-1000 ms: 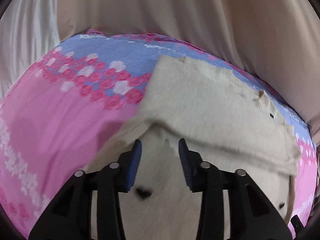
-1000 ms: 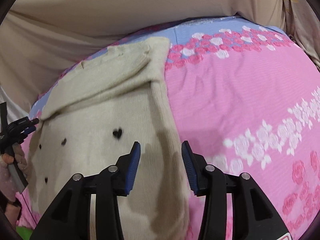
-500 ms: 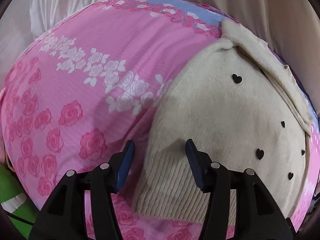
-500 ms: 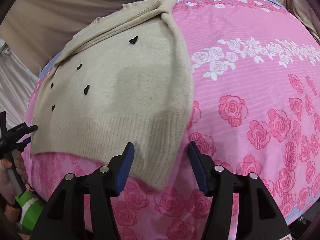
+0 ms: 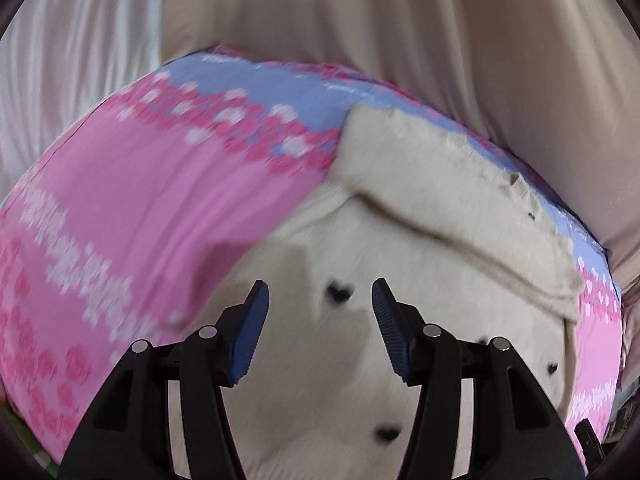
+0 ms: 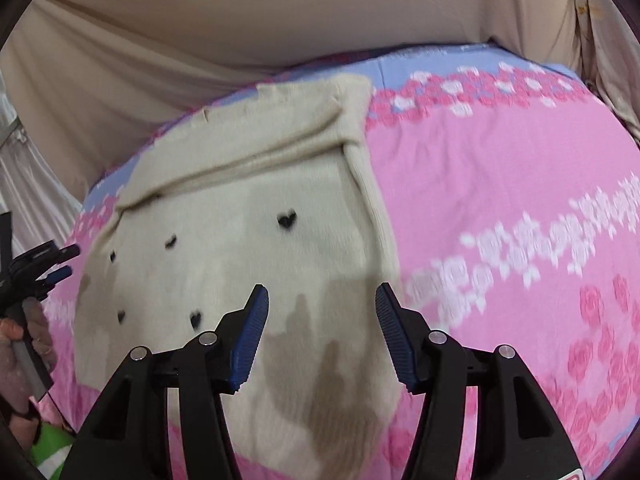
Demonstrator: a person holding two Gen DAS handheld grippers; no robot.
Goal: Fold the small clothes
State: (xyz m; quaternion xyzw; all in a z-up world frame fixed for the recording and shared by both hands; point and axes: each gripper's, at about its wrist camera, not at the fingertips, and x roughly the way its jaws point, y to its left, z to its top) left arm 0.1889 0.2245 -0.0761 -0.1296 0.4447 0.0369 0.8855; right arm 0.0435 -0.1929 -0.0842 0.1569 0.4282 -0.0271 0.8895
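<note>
Lying flat on the pink floral bedsheet (image 6: pixel 500 184), the cream sweater (image 6: pixel 248 272) is sitting beneath both grippers; the left gripper (image 5: pixel 320 320) and right gripper (image 6: pixel 322 322) are hovering agape, holding nothing.

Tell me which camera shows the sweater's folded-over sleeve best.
Right wrist: the folded sleeve lies sharp across the sweater. The left wrist view shows the same sleeve blurrier, running off toward the right.

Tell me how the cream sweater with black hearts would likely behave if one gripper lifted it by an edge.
The cream sweater is soft fuzzy knit, already lying in a folded band at its far end, so it would probably droop and partly unfold. The knit looks grippy, so it should not slip. It would likely drag on the floral bedsheet rather than slide.
</note>
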